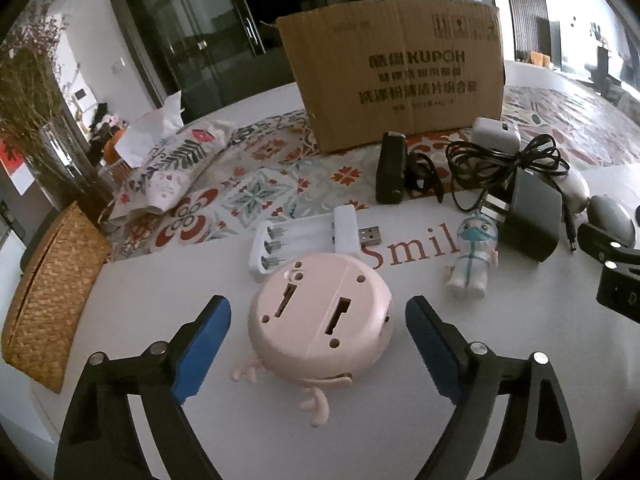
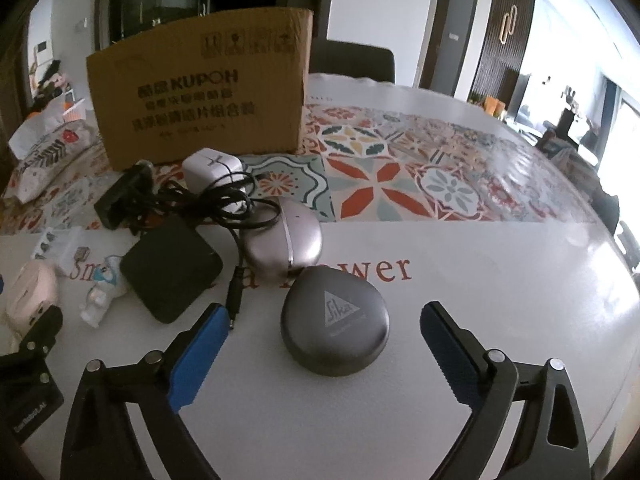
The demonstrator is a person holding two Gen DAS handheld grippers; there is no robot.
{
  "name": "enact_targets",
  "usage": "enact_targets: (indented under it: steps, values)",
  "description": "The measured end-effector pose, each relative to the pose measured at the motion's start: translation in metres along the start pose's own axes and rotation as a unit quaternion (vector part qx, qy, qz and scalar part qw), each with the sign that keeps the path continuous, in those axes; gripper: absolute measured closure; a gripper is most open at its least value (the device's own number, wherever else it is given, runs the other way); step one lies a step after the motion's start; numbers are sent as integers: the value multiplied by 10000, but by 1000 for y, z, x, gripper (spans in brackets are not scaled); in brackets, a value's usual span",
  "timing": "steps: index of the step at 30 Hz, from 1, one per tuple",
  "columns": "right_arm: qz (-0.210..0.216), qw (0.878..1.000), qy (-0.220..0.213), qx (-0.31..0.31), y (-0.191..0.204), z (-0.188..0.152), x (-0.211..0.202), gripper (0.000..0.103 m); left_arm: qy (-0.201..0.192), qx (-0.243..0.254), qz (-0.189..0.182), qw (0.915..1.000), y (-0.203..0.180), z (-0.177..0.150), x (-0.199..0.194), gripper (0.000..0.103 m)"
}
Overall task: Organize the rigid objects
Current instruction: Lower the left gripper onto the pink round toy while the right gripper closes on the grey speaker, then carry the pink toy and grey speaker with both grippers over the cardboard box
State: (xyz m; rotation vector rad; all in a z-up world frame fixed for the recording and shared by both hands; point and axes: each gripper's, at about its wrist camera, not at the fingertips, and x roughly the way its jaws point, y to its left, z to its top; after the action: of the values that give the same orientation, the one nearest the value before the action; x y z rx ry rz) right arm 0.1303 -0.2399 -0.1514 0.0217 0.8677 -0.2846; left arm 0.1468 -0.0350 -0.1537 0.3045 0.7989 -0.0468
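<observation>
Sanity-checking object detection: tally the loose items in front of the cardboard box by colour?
Black: 2, charger block, square adapter with cable
White: 2, battery charger, white adapter
Pink: 1, round toy
Grey/silver: 2, Sika case, silver case
White-blue: 1, figurine
Total: 8

- 1 cardboard box (image 1: 400, 76)
- 1 pink round gadget (image 1: 320, 320)
- 1 white batt. charger (image 1: 304, 242)
- 1 figurine (image 1: 474, 256)
- 2 black adapters (image 1: 530, 220), (image 1: 390, 168)
- 1 white plug (image 2: 212, 168)
- 1 grey round case (image 2: 334, 326)
- 1 silver case (image 2: 286, 246)
- 1 wicker basket (image 1: 48, 300)
</observation>
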Motion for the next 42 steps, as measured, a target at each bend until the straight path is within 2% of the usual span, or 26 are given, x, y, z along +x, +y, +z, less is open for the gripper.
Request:
enact_targets:
  steps: [4,7,12,17,25,38,42]
  values:
    - [105,9998,141,71,-1,1,7,16,115,14,-51,9999,-1,0,5,24]
    - [85,9998,150,27,1,1,8,27,143,-33,-22,9999,1,0,6,30]
    - [121,9998,164,39,1,0,8,46,119,-1,-124,9999,-1,0,5,30]
    - [285,9995,161,3,2,-3,3,47,99,-66,-274,9996,0,-2,0,30]
    - [532,9986,22,30,3,-4,-18,47,-186,-141,-392,9990,3,3,-25,30]
    - [940,9946,-389,181,-2,19,-59,47,-626,-323,-636,9955,15,32,-63,30]
    - [1036,9931,-506,203,-2,30,-68,47,-740,-304,-597,9950,19,46,-70,30]
